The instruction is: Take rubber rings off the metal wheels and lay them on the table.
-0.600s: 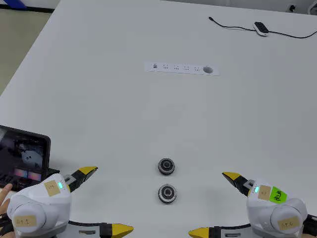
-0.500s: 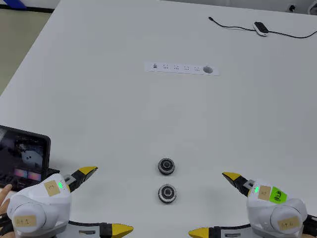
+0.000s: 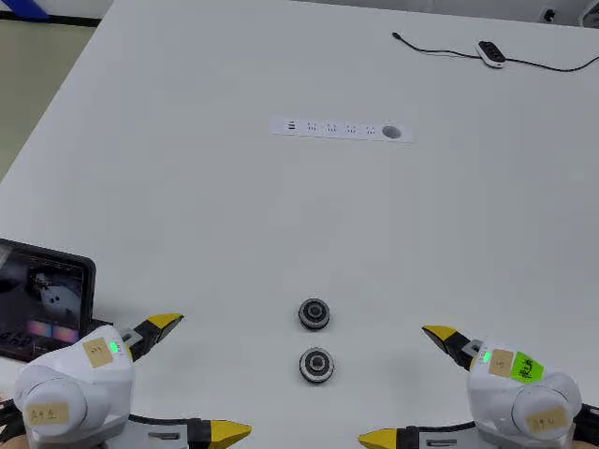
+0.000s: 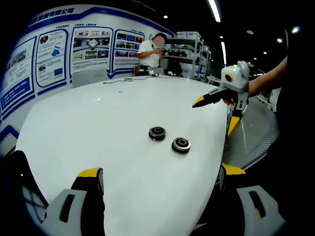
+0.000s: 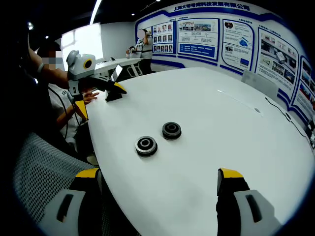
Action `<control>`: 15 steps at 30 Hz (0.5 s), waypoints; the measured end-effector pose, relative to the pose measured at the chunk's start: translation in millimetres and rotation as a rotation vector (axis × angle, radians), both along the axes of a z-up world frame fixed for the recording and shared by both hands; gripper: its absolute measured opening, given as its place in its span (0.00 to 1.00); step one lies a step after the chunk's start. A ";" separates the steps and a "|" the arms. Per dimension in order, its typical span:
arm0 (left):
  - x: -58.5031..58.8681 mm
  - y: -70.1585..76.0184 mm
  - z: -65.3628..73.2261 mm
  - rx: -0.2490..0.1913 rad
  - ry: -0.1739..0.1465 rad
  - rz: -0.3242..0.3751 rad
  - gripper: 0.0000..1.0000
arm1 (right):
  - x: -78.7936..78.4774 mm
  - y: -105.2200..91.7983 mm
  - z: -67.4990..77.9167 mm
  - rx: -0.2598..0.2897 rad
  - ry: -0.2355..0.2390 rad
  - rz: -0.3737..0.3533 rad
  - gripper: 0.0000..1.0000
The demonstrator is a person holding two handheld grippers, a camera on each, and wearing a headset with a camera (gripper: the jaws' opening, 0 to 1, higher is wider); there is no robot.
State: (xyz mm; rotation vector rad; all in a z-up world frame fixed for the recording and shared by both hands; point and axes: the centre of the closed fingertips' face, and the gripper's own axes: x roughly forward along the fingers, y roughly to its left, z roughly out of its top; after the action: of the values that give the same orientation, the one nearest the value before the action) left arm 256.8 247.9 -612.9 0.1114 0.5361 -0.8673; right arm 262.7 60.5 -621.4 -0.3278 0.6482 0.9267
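a wide white desk (image 3: 187, 206) runs away from the person. in the gripper views, blue-and-white posters line a wall behind it and a person stands at the far end. on the far part of the desk lies a white power strip (image 3: 342, 129), and beyond it, well apart, a small dark device on a black cable (image 3: 492, 52). a tablet (image 3: 42, 301) with a lit screen stands at the near left edge.

two wheels sit near the front edge, just beside each other but apart: the far wheel (image 3: 314, 313) and the near wheel (image 3: 317, 365). both lie flat, each with a bright metal hub and a black ring (image 3: 303, 314) around it. the rings are on the wheels.

the left gripper (image 3: 201, 376) is at the bottom left of the head view, its yellow-tipped jaws spread wide and holding nothing. the right gripper (image 3: 404, 384) mirrors it at the bottom right, also wide and holding nothing. the wheels lie between the two grippers, well apart from both. in the left gripper view, the wheels sit ahead of the jaws, with the right gripper beyond them over the desk edge. in the right gripper view, the left gripper hangs past the wheels, near the tablet.
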 end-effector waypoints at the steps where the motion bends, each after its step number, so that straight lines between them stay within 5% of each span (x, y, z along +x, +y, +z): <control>1: -0.3 -0.3 -0.2 0.001 0.001 -0.002 1.00 | 0.0 -0.1 -0.1 -0.001 0.000 0.000 0.99; 15: 0.2 -0.9 -4.3 0.012 0.019 -0.002 1.00 | -3.4 2.2 -3.5 0.008 0.019 -0.002 0.98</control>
State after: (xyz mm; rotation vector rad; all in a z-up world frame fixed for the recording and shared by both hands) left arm 257.0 247.0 -617.2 0.1149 0.5596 -0.8680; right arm 259.2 62.6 -624.9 -0.3116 0.6623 0.9315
